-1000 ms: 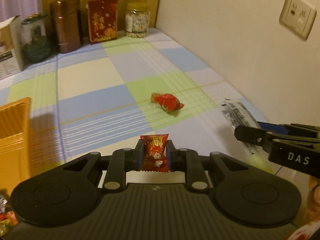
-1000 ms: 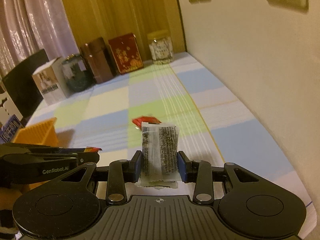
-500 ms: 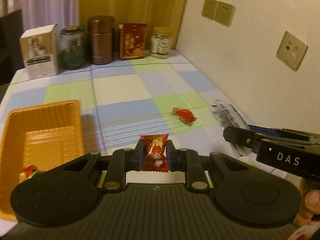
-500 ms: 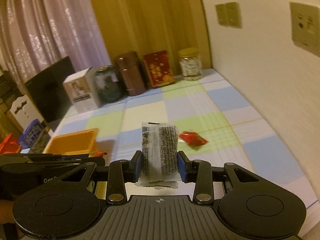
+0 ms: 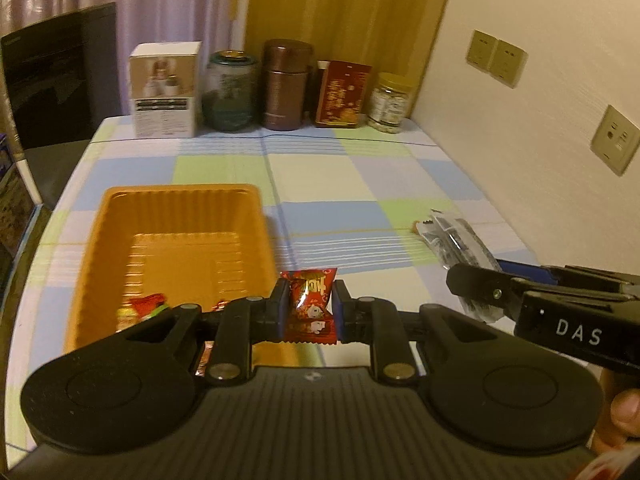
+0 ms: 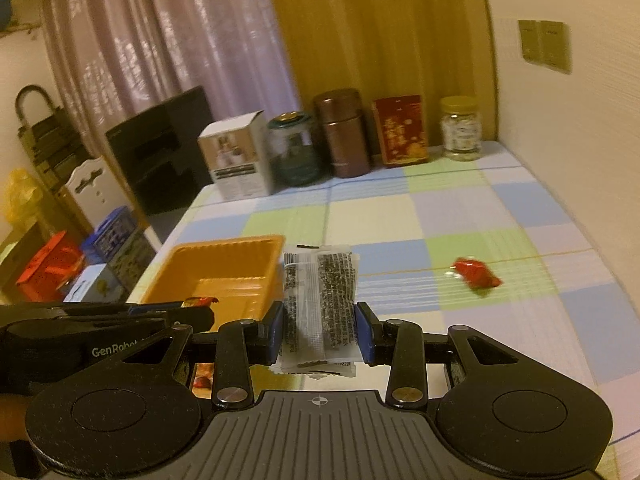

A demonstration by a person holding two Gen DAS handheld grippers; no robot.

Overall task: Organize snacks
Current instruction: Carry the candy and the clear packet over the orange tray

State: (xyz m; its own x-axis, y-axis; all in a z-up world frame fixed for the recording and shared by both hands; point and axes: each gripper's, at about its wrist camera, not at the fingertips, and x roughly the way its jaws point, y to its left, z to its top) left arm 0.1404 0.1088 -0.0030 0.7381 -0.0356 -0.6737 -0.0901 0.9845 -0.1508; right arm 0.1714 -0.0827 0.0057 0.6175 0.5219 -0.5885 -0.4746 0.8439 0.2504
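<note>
Both grippers have swung toward the orange tray (image 5: 100, 248), which now fills the left wrist view. Left gripper (image 5: 308, 312) is clenched on a red candy (image 5: 310, 304), hanging at the tray's near right corner. Right gripper (image 6: 319, 330) grasps a clear packet of dark snack (image 6: 320, 300), just right of the tray. A few wrapped sweets already lie inside. One red candy on the cloth (image 6: 476, 274) remains unsorted. Judged: drop-off is next.

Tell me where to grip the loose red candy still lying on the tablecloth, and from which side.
Grip the red candy across its plump middle, coming from above. It lies flat on the tablecloth with nothing beside it, and its twisted ends point left and right, so the jaws probably close best across the short width.
</note>
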